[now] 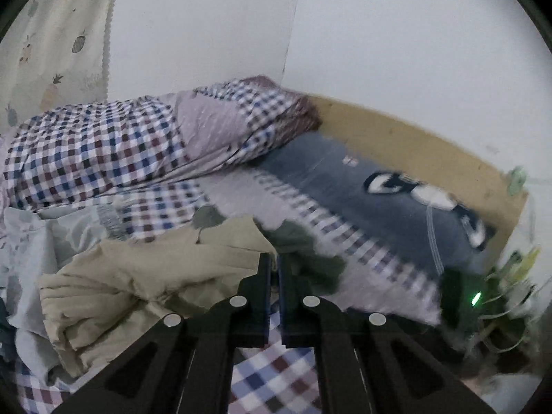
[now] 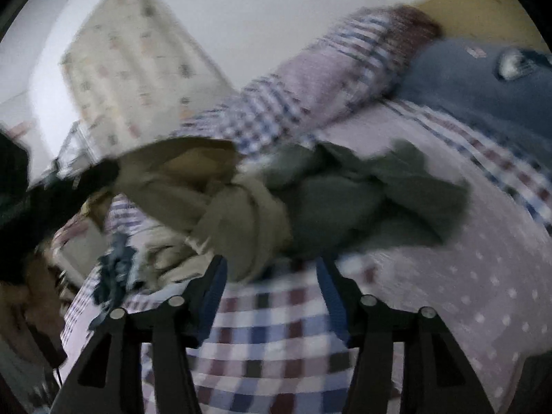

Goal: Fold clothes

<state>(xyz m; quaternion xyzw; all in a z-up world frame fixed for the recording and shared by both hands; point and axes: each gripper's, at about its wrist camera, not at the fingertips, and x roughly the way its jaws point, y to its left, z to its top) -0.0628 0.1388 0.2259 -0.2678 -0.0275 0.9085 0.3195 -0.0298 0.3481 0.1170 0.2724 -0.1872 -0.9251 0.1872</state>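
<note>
The left tool [image 1: 274,265], fingers pressed nearly together, pinches an edge of the beige garment [image 1: 145,276] crumpled on the bed [image 1: 276,379]. The right tool [image 2: 272,272], fingers spread wide, hovers just before that garment and a dark green garment [image 2: 362,200]. A checked quilt [image 1: 103,151] and grey-blue pillow [image 1: 396,200] lie beyond.

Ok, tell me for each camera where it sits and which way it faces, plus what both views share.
Left wrist: sits behind the left tool, looking along its nearly closed fingers across the bed toward the checked pillow and wall corner; only the tool shows.
Right wrist: sits behind the right tool, fingers spread, facing the clothes pile from low; the other, dark tool shows blurred at left.
Shared: beige garment, dark green garment, blue-grey cushion.
</note>
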